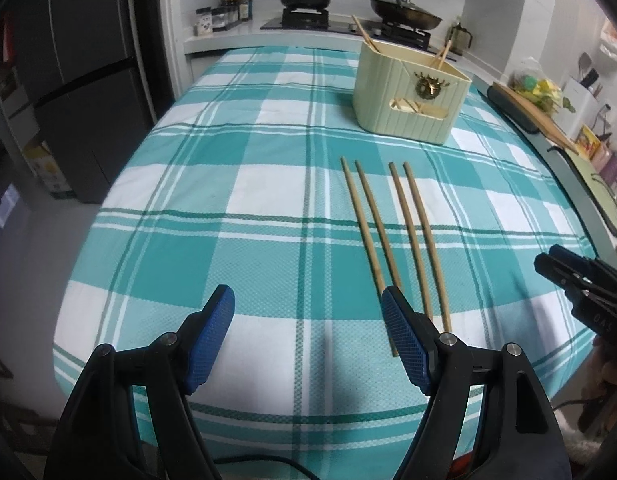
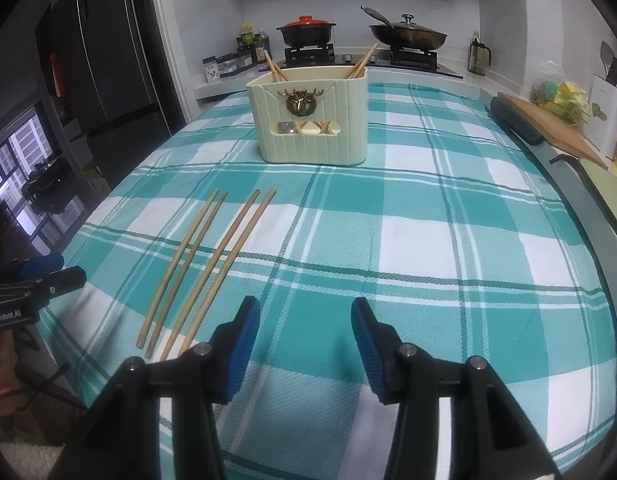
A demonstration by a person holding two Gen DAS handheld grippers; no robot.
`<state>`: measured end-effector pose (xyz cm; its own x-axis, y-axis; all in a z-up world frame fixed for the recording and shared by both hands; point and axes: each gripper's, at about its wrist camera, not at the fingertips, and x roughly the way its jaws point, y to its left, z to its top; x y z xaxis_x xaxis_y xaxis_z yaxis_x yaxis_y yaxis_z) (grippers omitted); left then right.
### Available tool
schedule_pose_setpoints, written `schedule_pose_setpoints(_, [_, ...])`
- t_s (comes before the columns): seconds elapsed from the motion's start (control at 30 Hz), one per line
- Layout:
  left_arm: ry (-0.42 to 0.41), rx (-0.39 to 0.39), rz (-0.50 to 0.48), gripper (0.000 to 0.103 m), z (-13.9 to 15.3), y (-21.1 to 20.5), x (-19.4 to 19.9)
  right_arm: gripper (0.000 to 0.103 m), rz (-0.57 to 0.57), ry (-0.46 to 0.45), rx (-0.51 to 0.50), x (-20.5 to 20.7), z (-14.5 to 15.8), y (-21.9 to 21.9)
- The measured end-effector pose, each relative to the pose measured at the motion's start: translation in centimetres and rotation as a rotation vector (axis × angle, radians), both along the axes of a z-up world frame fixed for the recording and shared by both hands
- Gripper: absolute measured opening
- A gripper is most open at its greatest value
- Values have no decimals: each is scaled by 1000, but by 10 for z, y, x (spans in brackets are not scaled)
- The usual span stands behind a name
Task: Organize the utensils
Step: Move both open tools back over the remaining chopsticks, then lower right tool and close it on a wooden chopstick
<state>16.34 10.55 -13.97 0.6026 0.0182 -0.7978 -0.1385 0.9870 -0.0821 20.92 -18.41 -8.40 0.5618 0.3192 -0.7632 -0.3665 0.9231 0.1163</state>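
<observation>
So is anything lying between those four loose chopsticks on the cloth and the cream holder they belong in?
Nothing visible. Only bare checked tablecloth lies between the four chopsticks and the cream holder. Both the left gripper and the right gripper are open and empty, with only cloth between them and the sticks.

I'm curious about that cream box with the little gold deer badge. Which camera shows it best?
The right wrist view: the utensil holder faces the camera squarely, showing its deer emblem and front window. The left wrist view shows the holder from a corner, turned and farther off to the right.
</observation>
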Motion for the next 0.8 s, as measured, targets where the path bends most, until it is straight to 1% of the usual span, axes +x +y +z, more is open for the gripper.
schedule_pose_setpoints(0.37, [19,-98,104,77,-10,39,-5,48,10,6,-24,4,-1,12])
schedule_pose_setpoints(0.5, [37,-126,119,77,-15,45,-6,48,90,36,-49,6,-11,32])
schedule_pose_setpoints(0.57, [36,-123,121,77,-15,44,-8,39,127,59,-41,8,-18,42])
schedule_pose_setpoints(0.73, [39,-122,117,77,-16,45,-10,28,160,121,1,25,-32,64])
schedule_pose_setpoints(0.8, [39,-117,118,77,-15,45,-10,24,170,129,-12,35,-36,74])
